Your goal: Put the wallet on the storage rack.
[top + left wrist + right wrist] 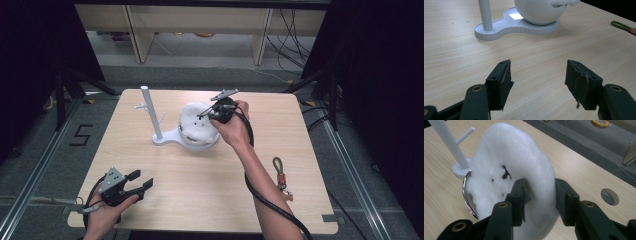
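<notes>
A white fluffy pad [196, 124] stands on edge in a round white bowl [537, 12] with a chrome rim [465, 192]. The bowl shares a white base [167, 138] with a tall white post [151, 112] that has short pegs. My right gripper [205, 117] reaches over the bowl from the right. In the right gripper view its jaws [540, 192] straddle the pad's [506, 170] upper rim, parted, with the fluff between them. My left gripper [142, 182] rests at the table's front left, open, with nothing between its jaws [537, 72].
A key ring with a green loop and an orange piece [280, 172] lies near the table's right edge; the loop [621, 25] shows in the left gripper view. A round hole [610, 196] is in the tabletop beyond the bowl. Black frames and cables surround the table.
</notes>
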A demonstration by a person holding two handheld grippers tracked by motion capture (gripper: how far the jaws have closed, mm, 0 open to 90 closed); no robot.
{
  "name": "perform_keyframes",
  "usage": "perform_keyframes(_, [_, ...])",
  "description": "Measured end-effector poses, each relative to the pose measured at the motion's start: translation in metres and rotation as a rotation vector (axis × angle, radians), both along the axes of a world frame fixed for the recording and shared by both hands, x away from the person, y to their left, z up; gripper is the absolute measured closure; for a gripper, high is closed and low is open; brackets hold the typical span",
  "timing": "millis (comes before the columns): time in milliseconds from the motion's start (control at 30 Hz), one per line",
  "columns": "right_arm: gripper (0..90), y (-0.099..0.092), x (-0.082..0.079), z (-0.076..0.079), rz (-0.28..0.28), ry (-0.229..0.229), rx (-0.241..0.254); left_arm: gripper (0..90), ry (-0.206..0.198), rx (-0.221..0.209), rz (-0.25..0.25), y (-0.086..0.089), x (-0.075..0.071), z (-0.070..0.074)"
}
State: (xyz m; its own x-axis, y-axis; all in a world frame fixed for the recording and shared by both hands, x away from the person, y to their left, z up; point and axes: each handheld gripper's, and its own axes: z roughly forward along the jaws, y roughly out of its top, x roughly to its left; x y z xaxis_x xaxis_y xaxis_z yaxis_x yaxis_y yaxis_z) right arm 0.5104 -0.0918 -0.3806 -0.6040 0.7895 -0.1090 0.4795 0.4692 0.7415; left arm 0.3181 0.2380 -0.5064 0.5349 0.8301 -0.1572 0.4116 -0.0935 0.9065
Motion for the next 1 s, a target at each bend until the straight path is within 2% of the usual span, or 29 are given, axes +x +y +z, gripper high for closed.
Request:
perform_keyframes(133, [55.7, 0.000, -0.001, 0.002, -0.006, -0.006, 0.038, 36.7, -0.003, -0.003, 0.001, 0.000, 0.000, 0.000])
perform_keyframes(200, [54.1, -0.002, -0.001, 0.003, 0.001, -0.014, 0.039, 36.8, -0.003, 0.000, 0.001, 0.000, 0.000, 0.000])
perform_keyframes(267, [52.6, -0.002, -0.002, 0.004, -0.009, 0.002, 0.064, 36.8, -0.002, -0.003, 0.001, 0.000, 0.000, 0.000])
perform_keyframes(367, [51.7, -0.005, -0.003, 0.005, -0.011, 0.002, 0.061, 36.8, -0.002, -0.002, 0.000, 0.000, 0.000, 0.000])
perform_keyframes(500, [51.9, -0.009, -0.007, 0.007, -0.021, 0.014, 0.093, 36.8, 0.000, 0.000, 0.003, 0.000, 0.000, 0.000])
perform_keyframes(567, [52.0, -0.011, -0.007, 0.008, -0.017, -0.007, 0.113, 36.8, 0.001, 0.002, 0.001, 0.000, 0.000, 0.000])
perform_keyframes(633, [52.7, -0.014, -0.009, 0.011, -0.024, 0.003, 0.126, 36.8, 0.001, 0.004, -0.001, -0.001, 0.000, 0.000])
perform_keyframes(667, [52.5, -0.014, -0.012, 0.012, -0.035, 0.029, 0.141, 36.8, 0.001, 0.004, -0.001, -0.001, 0.000, 0.000])
perform_keyframes(733, [51.0, -0.017, -0.011, 0.012, -0.030, 0.010, 0.146, 36.8, -0.003, -0.004, -0.005, -0.001, 0.000, -0.001])
perform_keyframes(767, [50.1, -0.018, -0.013, 0.013, -0.036, 0.022, 0.146, 36.8, -0.003, -0.003, -0.004, -0.001, 0.000, -0.001])
perform_keyframes(800, [49.1, -0.021, -0.012, 0.013, -0.032, 0.002, 0.144, 36.8, -0.002, -0.003, -0.004, -0.001, 0.001, -0.001])
perform_keyframes(833, [48.6, -0.021, -0.013, 0.013, -0.043, 0.018, 0.155, 36.8, -0.002, -0.002, -0.005, -0.001, 0.001, -0.001])
perform_keyframes(867, [48.0, -0.023, -0.013, 0.013, -0.046, 0.013, 0.165, 36.8, -0.002, -0.003, -0.004, -0.001, 0.001, -0.001])
perform_keyframes(967, [47.3, -0.028, -0.015, 0.013, -0.054, 0.027, 0.150, 36.8, 0.001, 0.006, 0.000, 0.000, 0.000, 0.000])
perform_keyframes(1000, [47.2, -0.030, -0.016, 0.013, -0.048, 0.037, 0.158, 36.8, -0.005, -0.004, -0.005, 0.000, 0.000, 0.000])
